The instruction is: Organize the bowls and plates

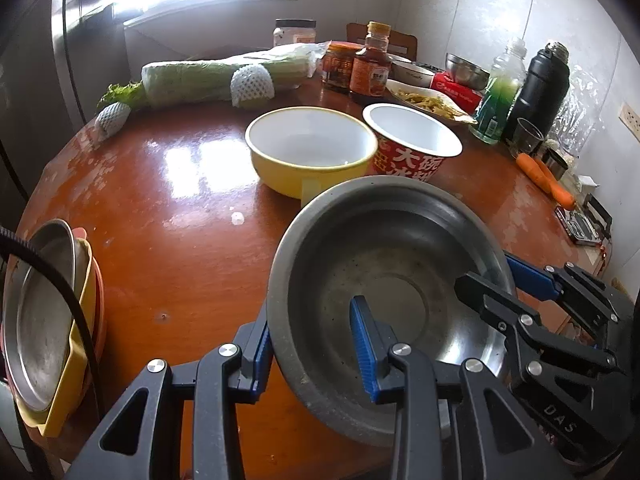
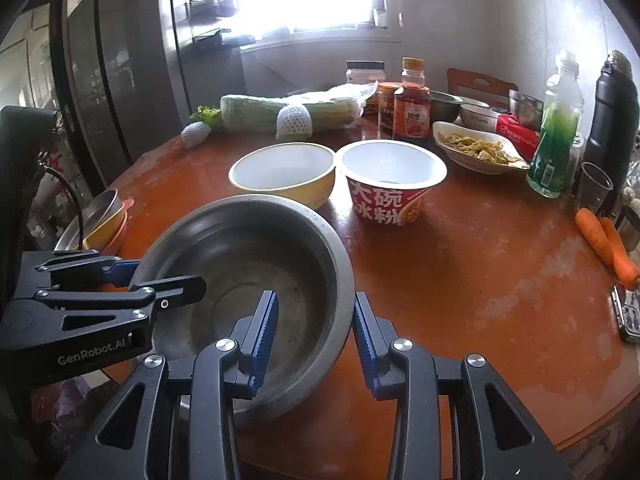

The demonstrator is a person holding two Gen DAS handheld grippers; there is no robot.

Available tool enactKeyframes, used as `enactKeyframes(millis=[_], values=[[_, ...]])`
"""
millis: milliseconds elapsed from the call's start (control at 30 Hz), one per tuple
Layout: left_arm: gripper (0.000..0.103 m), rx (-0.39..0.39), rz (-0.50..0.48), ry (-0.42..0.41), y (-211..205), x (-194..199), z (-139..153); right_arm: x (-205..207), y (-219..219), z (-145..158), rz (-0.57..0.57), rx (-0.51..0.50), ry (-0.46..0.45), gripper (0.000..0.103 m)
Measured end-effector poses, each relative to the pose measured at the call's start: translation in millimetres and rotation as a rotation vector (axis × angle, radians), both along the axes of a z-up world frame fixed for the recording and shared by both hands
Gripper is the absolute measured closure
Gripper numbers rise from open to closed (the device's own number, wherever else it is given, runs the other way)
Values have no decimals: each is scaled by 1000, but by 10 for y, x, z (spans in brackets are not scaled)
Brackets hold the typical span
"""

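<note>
A large steel bowl (image 1: 384,280) hangs tilted over the round wooden table (image 1: 168,208). My left gripper (image 1: 316,344) straddles its near left rim, one finger inside and one outside. My right gripper (image 2: 316,332) straddles its near right rim (image 2: 340,280) the same way; it also shows in the left wrist view (image 1: 500,276). Behind the steel bowl stand a yellow bowl (image 1: 308,148) and a red paper noodle bowl (image 1: 412,140). A stack of a steel plate, yellow dish and orange plate (image 1: 52,320) sits at the table's left edge.
Wrapped cabbage (image 1: 216,76), sauce jars (image 1: 372,64), a dish of food (image 1: 428,100), steel bowls (image 1: 466,68), a green bottle (image 1: 500,96), a black flask (image 1: 540,88), a glass (image 1: 526,136) and carrots (image 1: 544,178) line the far and right sides. A phone (image 2: 628,314) lies at the right edge.
</note>
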State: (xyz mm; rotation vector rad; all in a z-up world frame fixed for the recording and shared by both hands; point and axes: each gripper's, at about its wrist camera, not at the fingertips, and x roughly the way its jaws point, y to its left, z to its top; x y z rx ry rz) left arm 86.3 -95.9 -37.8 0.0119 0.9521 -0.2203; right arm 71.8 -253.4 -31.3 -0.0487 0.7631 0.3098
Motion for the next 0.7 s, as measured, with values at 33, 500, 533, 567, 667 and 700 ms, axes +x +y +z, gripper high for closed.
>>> enactKeyframes(millis=[33, 500, 533, 567, 667, 700], values=[[68, -1, 1, 1, 6, 2, -8, 1, 10, -3, 1, 0, 3, 63], [67, 3, 2, -6, 5, 4, -35, 27, 22, -66, -2, 7, 20, 63], [67, 3, 2, -6, 10, 11, -38, 34, 17, -74, -4, 10, 22, 63], [67, 3, 1, -6, 7, 16, -44, 38, 10, -80, -4, 14, 24, 63], [67, 4, -1, -8, 8, 33, -55, 48, -1, -93, -5, 21, 28, 63], [67, 0, 0, -8, 13, 37, -57, 49, -9, -94, -3, 29, 28, 62]])
